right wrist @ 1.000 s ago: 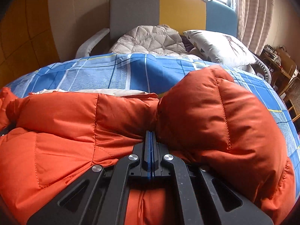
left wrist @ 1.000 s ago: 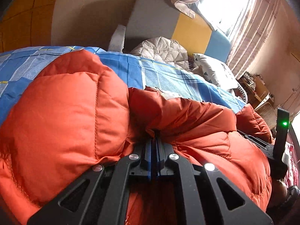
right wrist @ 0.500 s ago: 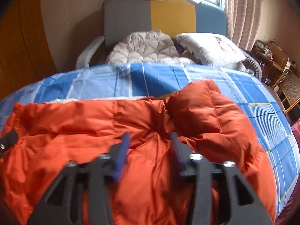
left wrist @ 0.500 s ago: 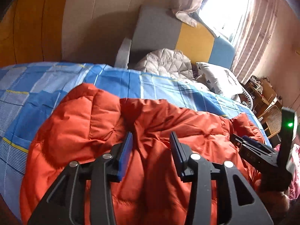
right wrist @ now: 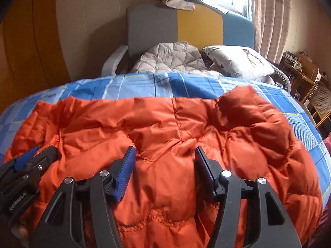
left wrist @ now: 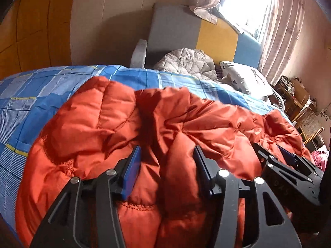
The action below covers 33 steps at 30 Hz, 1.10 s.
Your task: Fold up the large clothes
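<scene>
We have just let go. A moment ago both tools were pinched tight on the orange puffy jacket (left wrist: pixel 157 136). Now our left tool (left wrist: pixel 167 171) has its blue pads apart, and they have just been opening. A soft ridge of the jacket sits between the pads, but they do not squeeze it. Our right tool (right wrist: pixel 165 171) is also about half open, and it holds nothing. The jacket lies under it, smooth and loose.

The jacket has dropped back onto the bed. Before, two big puffs of it stood up in front of our tools. Now it lies lower and wider. It rests on the blue checked bedspread (right wrist: pixel 132 86), on the side nearest to us. The bedspread shows beyond the jacket's far edge and at both of its ends.

We think this means one fold is set down. The far edge of the jacket looks fairly straight in the right view. In the left view the jacket is still lumpy and bunched in the middle. So we guess there is more folding or patting flat to do. Next we would look for a new edge to grab.

We see no boxes, baskets or bags near the jacket, so nothing is waiting to be filled. Beyond the jacket, at the head of the bed, lie a grey quilted cover (right wrist: pixel 171 57) and a white pillow (right wrist: pixel 238 62).
</scene>
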Tool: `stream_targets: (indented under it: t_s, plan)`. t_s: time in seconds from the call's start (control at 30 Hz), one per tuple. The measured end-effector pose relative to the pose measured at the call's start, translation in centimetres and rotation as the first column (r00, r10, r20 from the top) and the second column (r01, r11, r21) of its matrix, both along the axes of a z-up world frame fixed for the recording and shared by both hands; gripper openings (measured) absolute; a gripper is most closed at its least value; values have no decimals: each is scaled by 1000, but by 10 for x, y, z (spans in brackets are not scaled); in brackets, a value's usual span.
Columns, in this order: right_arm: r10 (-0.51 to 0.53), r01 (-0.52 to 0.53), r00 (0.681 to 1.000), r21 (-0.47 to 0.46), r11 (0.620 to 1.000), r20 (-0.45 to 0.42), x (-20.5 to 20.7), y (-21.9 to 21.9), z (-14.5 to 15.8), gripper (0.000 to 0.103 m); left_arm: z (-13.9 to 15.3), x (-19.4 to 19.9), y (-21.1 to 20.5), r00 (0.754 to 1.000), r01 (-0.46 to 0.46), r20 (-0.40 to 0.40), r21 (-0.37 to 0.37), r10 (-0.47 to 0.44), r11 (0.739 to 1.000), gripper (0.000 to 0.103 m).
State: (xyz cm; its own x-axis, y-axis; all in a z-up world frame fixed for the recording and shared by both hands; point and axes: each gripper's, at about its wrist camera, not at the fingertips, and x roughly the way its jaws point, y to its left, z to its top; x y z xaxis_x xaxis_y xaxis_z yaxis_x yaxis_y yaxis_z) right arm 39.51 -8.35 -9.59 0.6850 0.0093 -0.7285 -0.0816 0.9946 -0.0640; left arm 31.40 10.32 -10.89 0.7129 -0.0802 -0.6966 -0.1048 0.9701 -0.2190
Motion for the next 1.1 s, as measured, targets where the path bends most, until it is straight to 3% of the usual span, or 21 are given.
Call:
stream_targets:
  t_s: [0.23,0.57,0.83,1.1]
  plan:
    - [3,-4,1000,-33,999,-17,9,4,-24,59,-14,3,-1,1000,10,10,3,-10,1000,53]
    - [9,-10,998,-12,1000,-56,16,3,-43,60,-24,3,-2,1000,14,10,-11,-14,1000,53]
    - [51,-47,993,41,998,-110,15,-14,-18,62,-2,-3,3,999,31,10,-2,-31,1000,52]
    - [6,0,997,86,996,-75,6,-60,20,76,11,-19,12,999,8,42,9,-8,1000,54]
